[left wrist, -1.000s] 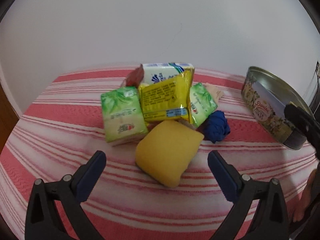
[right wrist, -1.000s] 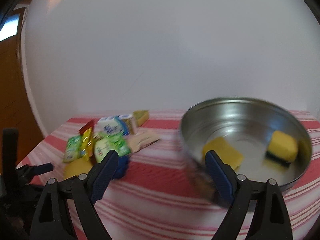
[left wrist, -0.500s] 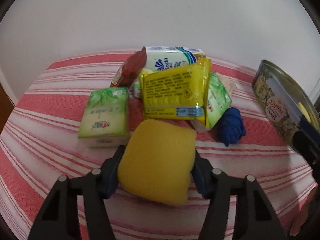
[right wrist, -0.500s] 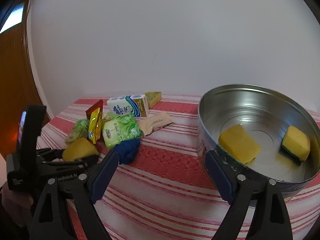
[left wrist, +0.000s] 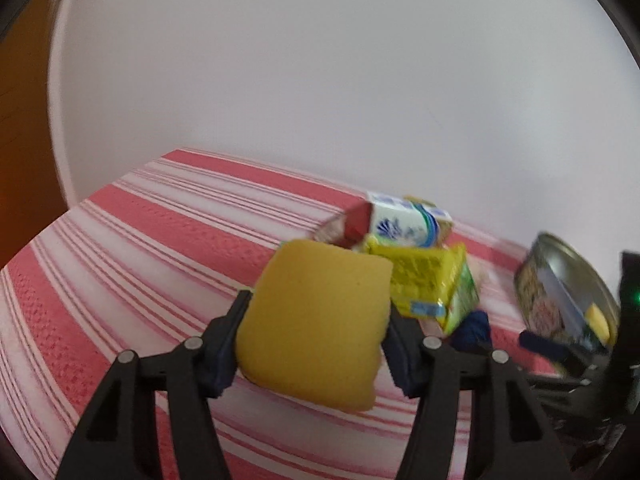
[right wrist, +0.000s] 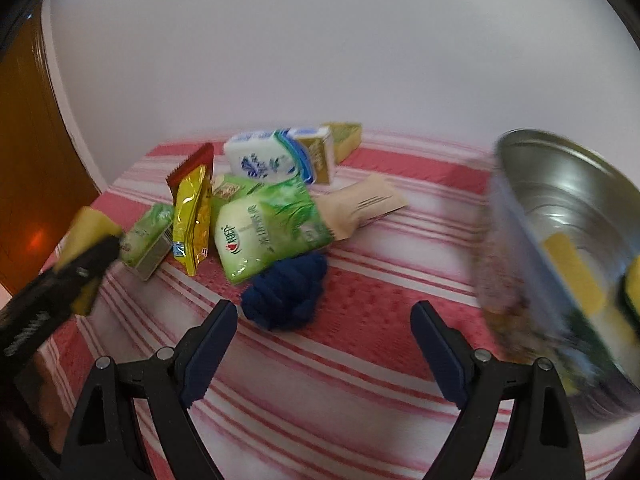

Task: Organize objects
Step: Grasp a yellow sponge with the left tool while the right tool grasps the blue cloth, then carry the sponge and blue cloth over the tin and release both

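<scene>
The left gripper (left wrist: 316, 344) has its blue pads clamped on either side of a yellow sponge (left wrist: 316, 320), which sits squeezed between them clear of the striped cloth (left wrist: 132, 264). Just past the sponge lies the pile: a yellow packet (left wrist: 424, 284) leaning on a white-and-blue tissue pack (left wrist: 404, 224), a red wrapper (left wrist: 356, 224) at its near edge, and a blue yarn ball (left wrist: 474, 328) low on the right. Further right stands the round tin (left wrist: 560, 300), tipped in this view, with something yellow inside.

The right gripper (right wrist: 324, 348) has its jaws wide apart with nothing between the pads; it hangs over the cloth (right wrist: 360, 384), pointed at the yarn ball (right wrist: 286, 294), which lies just ahead of the left pad. Behind the ball rests a green tissue pack (right wrist: 266, 232), then the yellow packet (right wrist: 192, 220), a smaller green pack (right wrist: 148, 236), the white-and-blue pack (right wrist: 262, 160) and a tan sachet (right wrist: 360, 204). The tin (right wrist: 560, 264) is blurred at the right edge, with two sponges (right wrist: 576, 272) inside. At far left the other gripper (right wrist: 60, 280) shows with its sponge (right wrist: 88, 228)
</scene>
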`<state>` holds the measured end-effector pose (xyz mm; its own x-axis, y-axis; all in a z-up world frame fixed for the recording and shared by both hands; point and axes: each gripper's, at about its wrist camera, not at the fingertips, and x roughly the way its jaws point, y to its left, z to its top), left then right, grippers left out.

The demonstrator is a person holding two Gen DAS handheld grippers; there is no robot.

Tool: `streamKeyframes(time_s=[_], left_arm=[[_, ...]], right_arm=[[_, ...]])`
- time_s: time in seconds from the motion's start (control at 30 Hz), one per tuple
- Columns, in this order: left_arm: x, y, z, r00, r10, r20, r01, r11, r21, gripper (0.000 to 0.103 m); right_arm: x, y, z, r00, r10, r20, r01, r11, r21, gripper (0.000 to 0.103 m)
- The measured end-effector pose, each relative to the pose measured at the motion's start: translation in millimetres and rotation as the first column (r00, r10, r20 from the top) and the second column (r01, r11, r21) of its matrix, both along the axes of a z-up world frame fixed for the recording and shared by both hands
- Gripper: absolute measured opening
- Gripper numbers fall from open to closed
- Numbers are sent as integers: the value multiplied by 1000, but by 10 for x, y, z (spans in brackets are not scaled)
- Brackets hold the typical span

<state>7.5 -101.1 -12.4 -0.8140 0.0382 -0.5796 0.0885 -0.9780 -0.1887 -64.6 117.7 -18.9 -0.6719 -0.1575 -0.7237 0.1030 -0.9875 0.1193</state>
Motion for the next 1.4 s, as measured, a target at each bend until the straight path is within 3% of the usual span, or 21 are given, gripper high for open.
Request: streamKeyframes(time_s=[0.23,0.33,0.37,0.57,0.73,0.97,1.2,1.4], left_arm=[[-139,-165,-120,999,18,38,-18,1000,16,60],[-139,-144,-126,999,17,38,-17,1000,10,61],[-140,-150,-132,999,15,39,-15,1000,14,61],[-145,-209,-150,999,23,47,-25,998,61,61],[-109,-225,-115,1000,16,18,-18,997,72,61],[-36,-102,-29,999,9,-44,-6,998,60,61],[-49,426,93,994,-84,-66,87,995,40,61],[-84,1010,358,975,-185,-127,187,982,8,61]], right_arm=[[-243,-184,-101,998,3,63,-4,1000,19,88],[-215,-175,-87,999,15,49,-16,1000,24,62],[-205,-174,-86,999,17,47,-19,999,34,48],[-51,-39,-19,999,26,22,-26,1000,-15,48],[225,155,272,990,33,-134,-42,997,-64,48],[579,420,613,942,29,-334,-60,995,-84,48],[648,690,697,931,-38,-364,33,999,-18,48],[656,1028,745,919,-113,-377,128,992,15,48]])
